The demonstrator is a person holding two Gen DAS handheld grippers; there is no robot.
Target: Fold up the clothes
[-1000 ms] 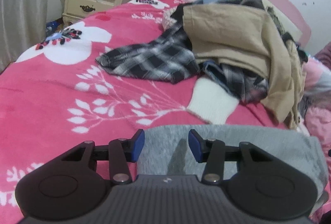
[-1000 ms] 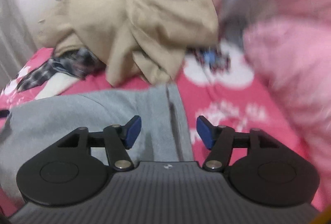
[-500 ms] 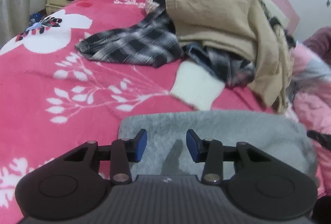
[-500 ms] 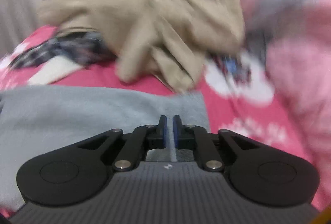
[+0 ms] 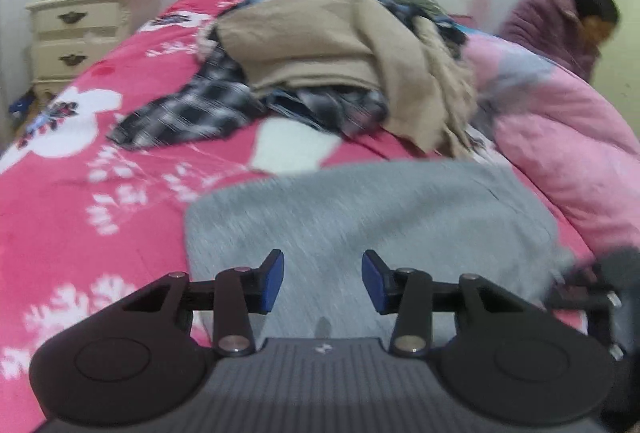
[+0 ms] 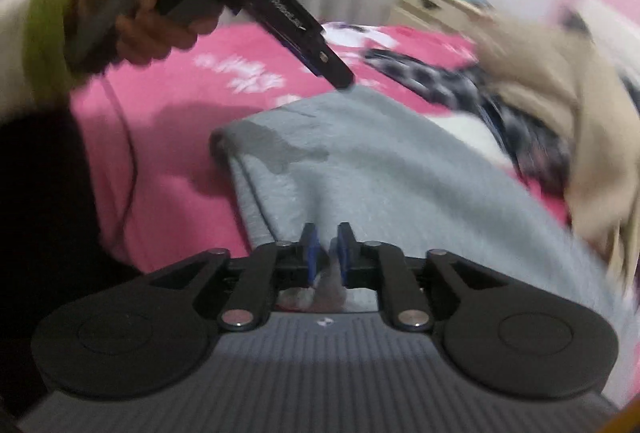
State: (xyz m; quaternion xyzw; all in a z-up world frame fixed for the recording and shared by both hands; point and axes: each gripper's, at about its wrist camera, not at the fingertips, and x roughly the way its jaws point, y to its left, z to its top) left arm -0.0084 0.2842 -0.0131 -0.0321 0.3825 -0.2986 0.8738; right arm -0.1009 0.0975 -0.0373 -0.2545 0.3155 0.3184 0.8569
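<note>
Folding is the step in hand: the grey garment (image 5: 372, 217) lies spread on the pink bedspread (image 5: 80, 193), in front of the heap of unfolded clothes (image 5: 340, 57). The right gripper (image 6: 324, 253) has its jaws nearly together on a pinch of grey cloth at the near edge; blur makes it hard to be sure, but fabric shows between the pads, so it reads as a grip. The left gripper (image 5: 322, 281) hovers over the garment with jaws apart and nothing between them. To fold well, I judge the right should carry its edge across low and level, keeping the layers together, while the left pins or takes the matching corner so the edges meet squarely.

Against a second ago, the right jaws, then wide over the cloth, closed and have just eased slightly open. That view has swung round and now shows the person's left hand (image 6: 132, 25). The left jaws' gap is unchanged, and more garment lies before them.
</note>
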